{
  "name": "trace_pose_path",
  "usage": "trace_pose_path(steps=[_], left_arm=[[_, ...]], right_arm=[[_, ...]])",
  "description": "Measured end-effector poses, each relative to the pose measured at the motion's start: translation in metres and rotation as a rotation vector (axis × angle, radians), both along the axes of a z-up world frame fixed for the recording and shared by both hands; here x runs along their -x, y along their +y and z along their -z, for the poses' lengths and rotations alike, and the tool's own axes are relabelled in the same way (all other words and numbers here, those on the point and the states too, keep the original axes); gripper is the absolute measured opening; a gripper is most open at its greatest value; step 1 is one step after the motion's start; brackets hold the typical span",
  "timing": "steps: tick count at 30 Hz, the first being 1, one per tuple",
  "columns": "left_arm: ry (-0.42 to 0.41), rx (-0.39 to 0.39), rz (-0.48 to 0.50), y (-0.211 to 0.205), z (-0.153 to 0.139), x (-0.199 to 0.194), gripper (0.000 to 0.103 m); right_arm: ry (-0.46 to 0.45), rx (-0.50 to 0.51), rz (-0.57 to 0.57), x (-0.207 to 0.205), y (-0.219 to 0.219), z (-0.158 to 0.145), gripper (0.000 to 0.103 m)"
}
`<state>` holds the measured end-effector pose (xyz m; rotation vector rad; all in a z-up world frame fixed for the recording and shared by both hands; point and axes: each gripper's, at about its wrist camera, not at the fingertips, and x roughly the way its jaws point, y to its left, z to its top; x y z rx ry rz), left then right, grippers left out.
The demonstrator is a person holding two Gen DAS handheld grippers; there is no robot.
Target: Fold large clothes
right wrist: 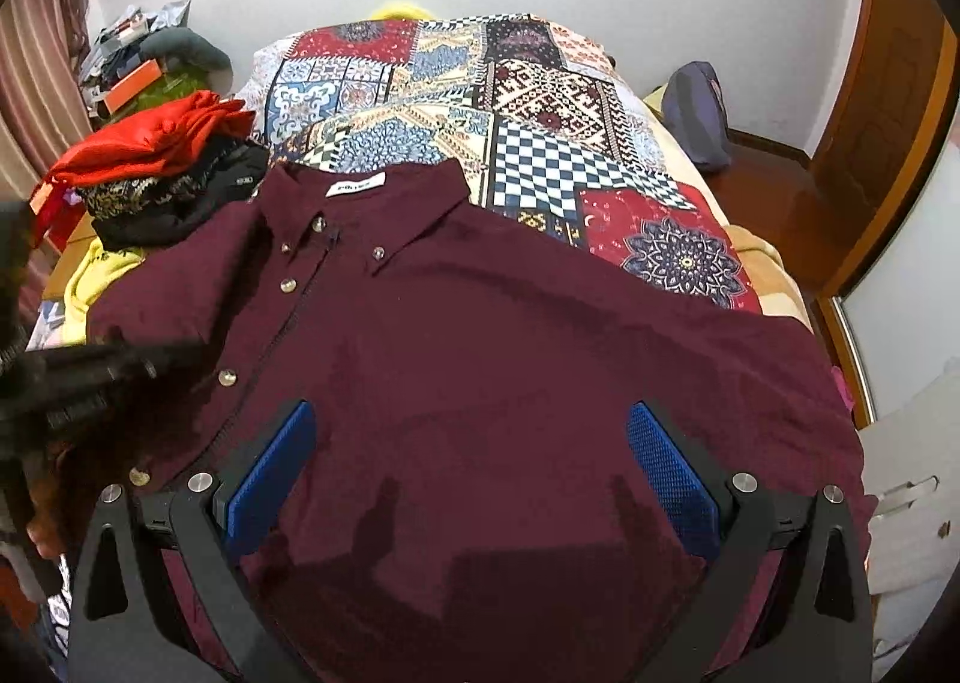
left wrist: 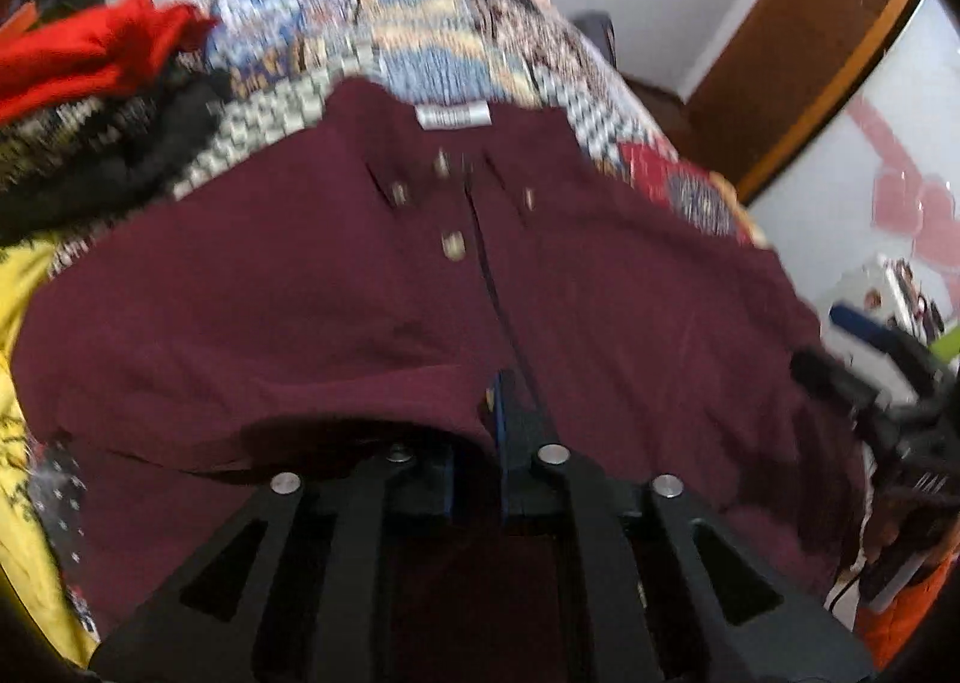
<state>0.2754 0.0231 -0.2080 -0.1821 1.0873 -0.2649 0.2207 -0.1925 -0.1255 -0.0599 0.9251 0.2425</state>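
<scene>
**Item 1: shirt** (right wrist: 480,353)
- Maroon, woven, matte, with a button-down collar (right wrist: 360,203) and a white neck label (right wrist: 355,185).
- Pale round buttons (right wrist: 227,377) run down a dark placket.
- It lies front-up on the bed, collar toward 12 o'clock and hem toward 6. It looks spread flat so that its sides can be turned in.
- The cloth is soft and lightly creased, and a raised fold shows at 7 o'clock in the left wrist view.

**Item 2: left gripper** (left wrist: 499,407)
- Black frame with blue ribbed pads.
- The pads are pressed almost together at the placket, apparently pinching a fold of shirt. Blur prevents a firm reading.
- This is judged to be a grip for carrying one edge across.

**Item 3: right gripper** (right wrist: 474,473)
- Same make, with the pads spread wide at 8 and 4 o'clock.
- It hangs over the lower shirt and holds nothing. It is probably poised to pin or take the opposite side.

**Item 4: quilt** (right wrist: 540,113)
- Patchwork print of checks, medallions and diamonds in red, blue and cream.
- It covers the bed and serves as the work surface, showing bare from 12 to 2 o'clock.

**Item 5: pile** (right wrist: 150,161)
- Red cloth sits over black and gold-patterned pieces at 10 o'clock, just beside the shirt's shoulder.
- It seems set clear of the folding area.

**Item 6: yellow garment** (right wrist: 90,275)
- At 9 o'clock, partly under the pile
</scene>
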Motion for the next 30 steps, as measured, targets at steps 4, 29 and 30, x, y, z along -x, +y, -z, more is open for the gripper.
trace_pose_path(steps=[4,29,30], left_arm=[[-0.007,0.012,0.021,0.002,-0.005,0.011,0.029],[-0.23,-0.138,-0.435,0.19,-0.074,0.087,0.072],[-0.213,-0.134,-0.451,0.199,-0.068,0.09,0.072]], right_arm=[[0.003,0.005,-0.015,0.002,0.004,-0.001,0.103],[-0.138,0.047,-0.416,0.004,0.161,-0.053,0.103],[-0.128,0.061,-0.454,0.003,0.176,-0.049,0.103]])
